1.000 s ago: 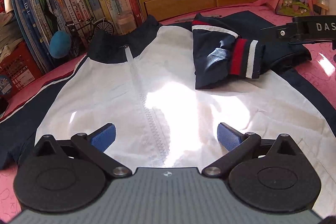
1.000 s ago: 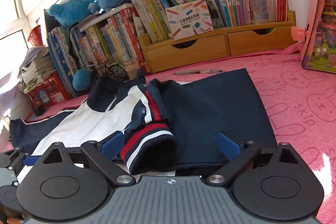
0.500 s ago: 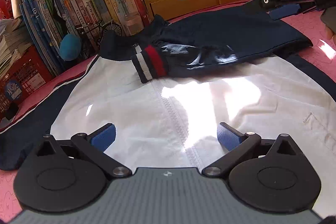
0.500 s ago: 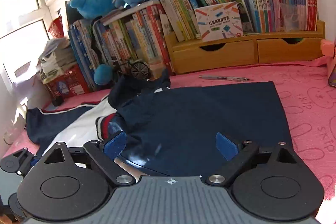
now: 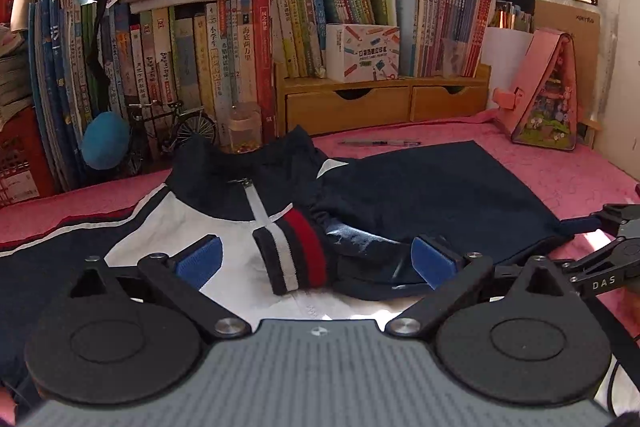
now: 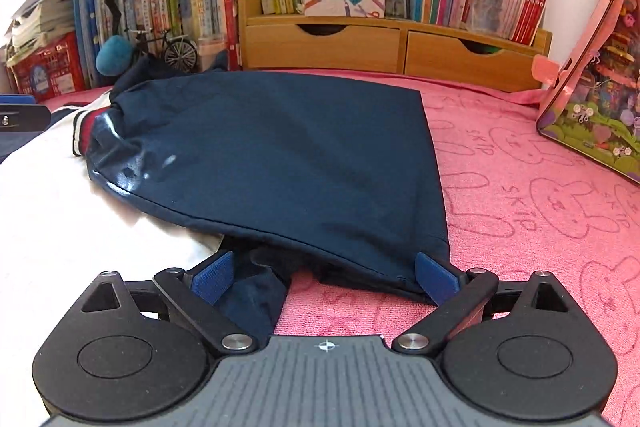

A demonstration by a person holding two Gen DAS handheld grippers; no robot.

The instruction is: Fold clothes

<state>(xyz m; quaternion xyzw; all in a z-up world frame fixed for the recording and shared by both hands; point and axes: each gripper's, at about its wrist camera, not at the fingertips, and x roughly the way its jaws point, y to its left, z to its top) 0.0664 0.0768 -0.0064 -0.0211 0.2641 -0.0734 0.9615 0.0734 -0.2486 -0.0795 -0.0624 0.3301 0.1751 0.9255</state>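
Note:
A navy and white zip jacket [image 5: 168,223] lies flat on the pink cloth. Its right side and sleeve are folded over the chest as a navy panel [image 6: 280,155]. The red and white striped cuff [image 5: 294,259] rests on the white front, by the zip. My left gripper [image 5: 316,259] is open and low over the jacket, the cuff lying between its blue pads without touching them. My right gripper [image 6: 323,277] is open at the panel's near right corner. The navy edge lies between its fingers, close to the right pad [image 6: 434,277].
Books fill the shelf [image 5: 240,59] at the back, above wooden drawers [image 6: 400,47]. A model bicycle [image 5: 176,131] and a blue plush ball [image 5: 106,141] stand at the back left. A pen [image 5: 380,143] lies behind the jacket. A pink house-shaped bag [image 6: 600,83] stands at the right.
The navy sleeve and side panel have swung over the chest, the cuff ending by the zip. Both grippers have dropped lower and drawn back; the right one now sits at the panel's near corner.

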